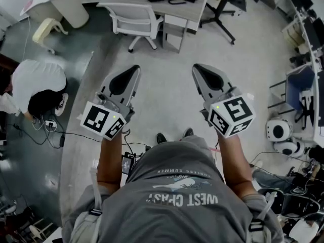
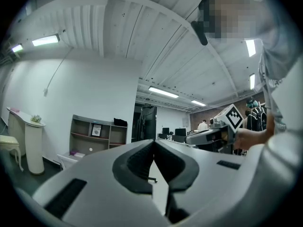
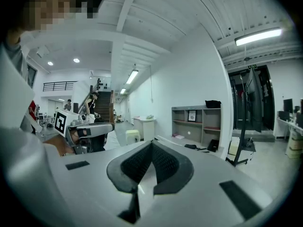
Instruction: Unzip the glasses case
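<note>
We hold L gripper (image 1: 136, 68) and R gripper (image 1: 195, 66) out over the floor (image 1: 162, 103); jaws together on both, nothing gripped; our grey shirt (image 1: 177, 178) reads "WEST COAST", upside down.

- Matt grey plastic on the left tongs (image 1: 134, 69) and right tongs (image 1: 195, 66).
- Dark, ribbed, rubbery-looking pads (image 2: 135, 167) inside them.
- Smooth pale floor (image 1: 167, 95), slightly sheened, beside the chair (image 1: 134, 15).
- Chair: white plastic.
- Shirt (image 1: 177, 186): grey cloth.

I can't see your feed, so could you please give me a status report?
Left gripper shut, empty. Right gripper shut, empty. No glasses case in any view. Office chair ahead, apart from both grippers.
</note>
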### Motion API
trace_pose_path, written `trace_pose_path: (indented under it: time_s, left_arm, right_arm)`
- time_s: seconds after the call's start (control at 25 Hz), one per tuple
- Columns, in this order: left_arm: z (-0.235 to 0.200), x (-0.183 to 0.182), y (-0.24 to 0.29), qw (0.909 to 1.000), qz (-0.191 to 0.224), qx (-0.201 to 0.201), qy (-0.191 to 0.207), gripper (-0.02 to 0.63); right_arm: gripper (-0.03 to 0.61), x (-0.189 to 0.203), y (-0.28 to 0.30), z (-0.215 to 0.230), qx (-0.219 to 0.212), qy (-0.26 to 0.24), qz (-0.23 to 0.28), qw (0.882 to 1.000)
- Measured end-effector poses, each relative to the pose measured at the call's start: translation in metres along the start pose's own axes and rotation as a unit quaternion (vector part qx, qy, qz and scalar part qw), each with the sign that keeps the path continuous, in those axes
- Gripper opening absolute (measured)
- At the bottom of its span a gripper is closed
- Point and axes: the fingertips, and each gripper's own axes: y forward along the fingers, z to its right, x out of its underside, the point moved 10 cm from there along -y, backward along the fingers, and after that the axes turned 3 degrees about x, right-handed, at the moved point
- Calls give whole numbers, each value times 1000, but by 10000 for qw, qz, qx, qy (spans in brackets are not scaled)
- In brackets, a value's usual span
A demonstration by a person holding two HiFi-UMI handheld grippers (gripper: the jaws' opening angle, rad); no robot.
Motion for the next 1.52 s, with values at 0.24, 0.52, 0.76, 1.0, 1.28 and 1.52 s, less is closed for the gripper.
trace_pose_path:
  time_s: [0.24,0.52,0.76,1.0,1.28,1.52]
  left_arm:
    - [-14,4,0,10000,2,-11,-47,-2]
    - [-30,10,12,9997,-95,-179,-99,-2]
    - [-49,15,43,9988,-218,-441,-47,-2]
    - [-66,15,87,9960,-317,-837,17,-2]
    - [-84,16,149,9917,-379,-1226,71,-2]
    - [-98,18,195,9870,-460,-1534,116,-2]
  right_arm:
    - [9,1,16,0,-92,154,6,9998]
    - [11,4,40,25,-138,394,-16,9991]
    - [11,7,73,72,-250,520,11,9983]
    - [11,-2,115,128,-619,522,68,9967]
    - [11,-14,165,199,-1033,508,83,9933]
    - [11,-19,201,250,-1329,538,69,9896]
